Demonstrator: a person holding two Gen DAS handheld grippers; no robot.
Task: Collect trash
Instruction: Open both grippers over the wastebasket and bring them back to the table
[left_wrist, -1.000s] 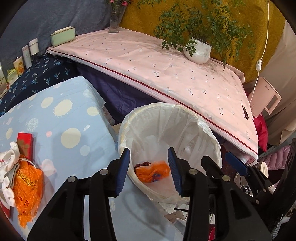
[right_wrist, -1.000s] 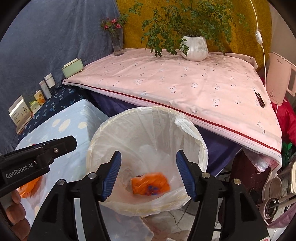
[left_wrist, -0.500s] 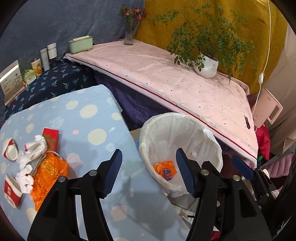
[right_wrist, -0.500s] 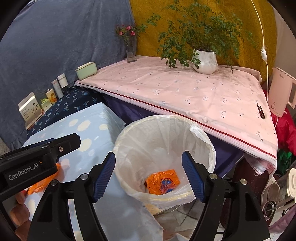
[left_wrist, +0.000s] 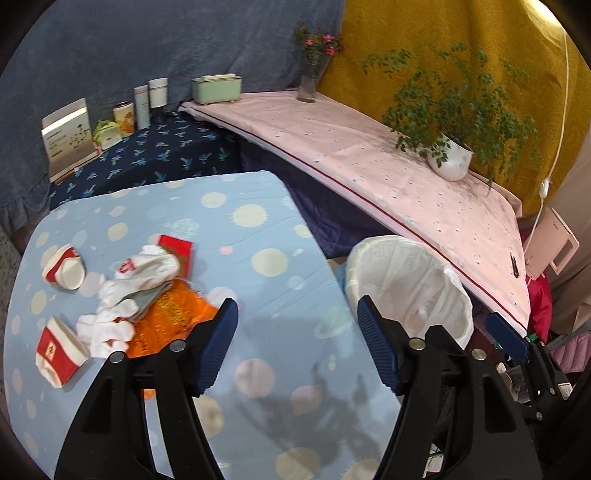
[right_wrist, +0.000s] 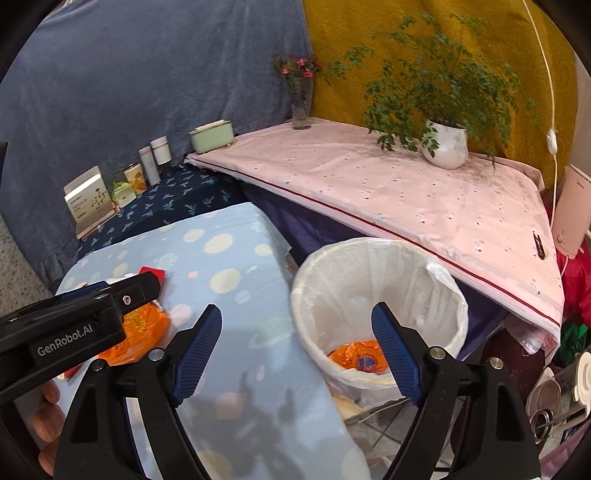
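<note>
Both hand-held grippers empty, trash pile awaiting collection.

The left hand-held gripper (left_wrist: 295, 343) and right hand-held gripper (right_wrist: 297, 354) are seen opening, nothing between them. The bin (right_wrist: 448, 295), beside the table (left_wrist: 258, 206), already holds an orange wrapper (right_wrist: 356, 358); remaining trash (left_wrist: 147, 295) is left of the bin.

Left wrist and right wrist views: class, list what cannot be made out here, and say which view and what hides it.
- Bin contents: left wrist view, hidden by its near rim.
- Orange wrapper print: right wrist view, blurred and partly behind a finger of the right gripper.
- Orange bag on the table: right wrist view, partly behind the left gripper.
- Card text: both views, too small.
</note>
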